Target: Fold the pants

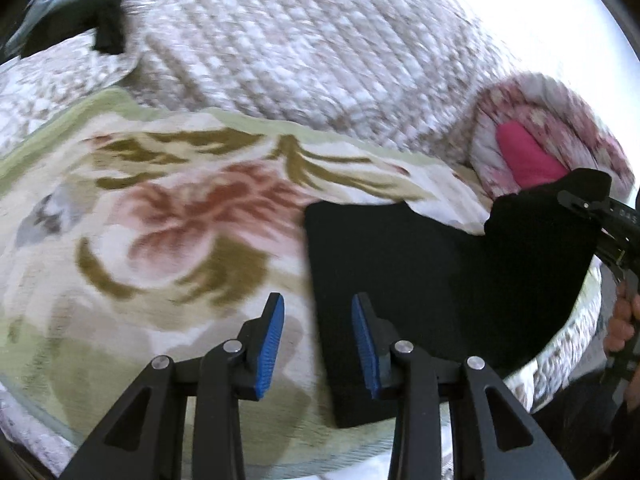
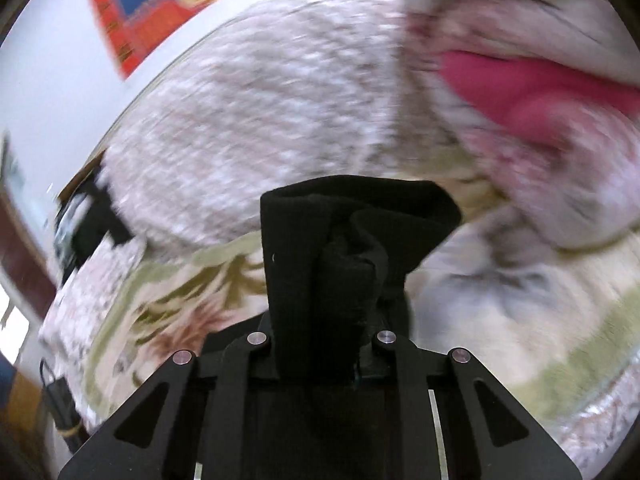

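The black pants (image 1: 440, 280) lie partly flat on a floral blanket (image 1: 172, 216) on the bed. My left gripper (image 1: 318, 320) is open and empty, its blue pads (image 1: 272, 344) just above the pants' left edge. My right gripper (image 1: 600, 220) comes in from the right and lifts the pants' far right end off the bed. In the right wrist view the right gripper (image 2: 324, 344) is shut on a bunched fold of the black pants (image 2: 340, 240); its fingertips are hidden by the cloth.
A quilted beige bedspread (image 1: 300, 48) covers the bed behind the blanket. A pink-patterned pillow or quilt roll (image 1: 540, 136) lies at the right. Dark clothing (image 1: 108, 20) sits at the far left corner. A white wall with a red poster (image 2: 160, 4) lies beyond.
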